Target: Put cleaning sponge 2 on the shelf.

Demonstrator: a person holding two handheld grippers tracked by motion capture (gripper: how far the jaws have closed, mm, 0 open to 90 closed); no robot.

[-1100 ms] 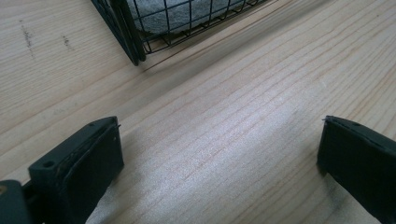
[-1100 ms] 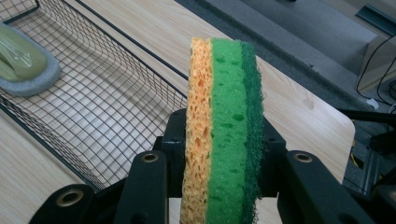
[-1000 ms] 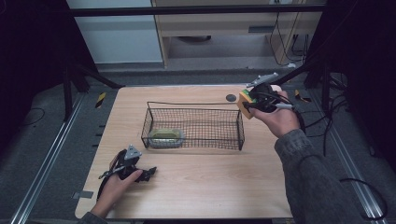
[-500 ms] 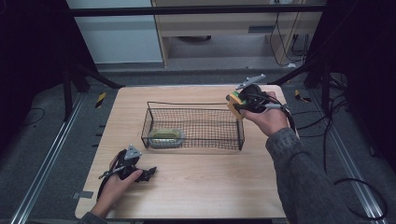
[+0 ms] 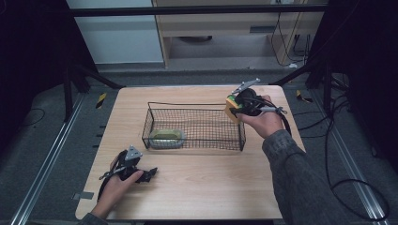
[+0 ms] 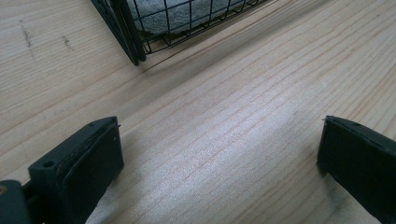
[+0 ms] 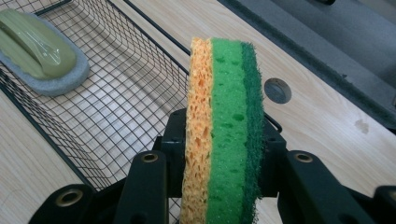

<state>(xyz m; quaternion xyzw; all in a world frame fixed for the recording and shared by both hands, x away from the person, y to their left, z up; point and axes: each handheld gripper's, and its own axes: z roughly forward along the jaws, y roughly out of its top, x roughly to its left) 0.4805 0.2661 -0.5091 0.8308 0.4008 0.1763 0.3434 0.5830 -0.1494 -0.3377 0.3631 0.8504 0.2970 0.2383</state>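
Sponge (image 7: 223, 130) clamped upright in right gripper (image 5: 236, 106), held above basket (image 5: 195, 140) corner.

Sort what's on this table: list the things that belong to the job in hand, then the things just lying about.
In the job:
- sponge, clamped upright in the right gripper
- wire basket, beside it

Lying about:
- scrub brush with green handle, already in the basket
- left gripper, jaws open, resting on the table

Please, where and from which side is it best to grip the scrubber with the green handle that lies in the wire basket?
Probably from above, jaws across the raised green handle. The scrubber lies flat on its grey pad at one end of the wire basket, whose mesh walls block any approach from the side. The handle is long and narrow, so closing across its width looks easiest. The left gripper, open on the table, is free.
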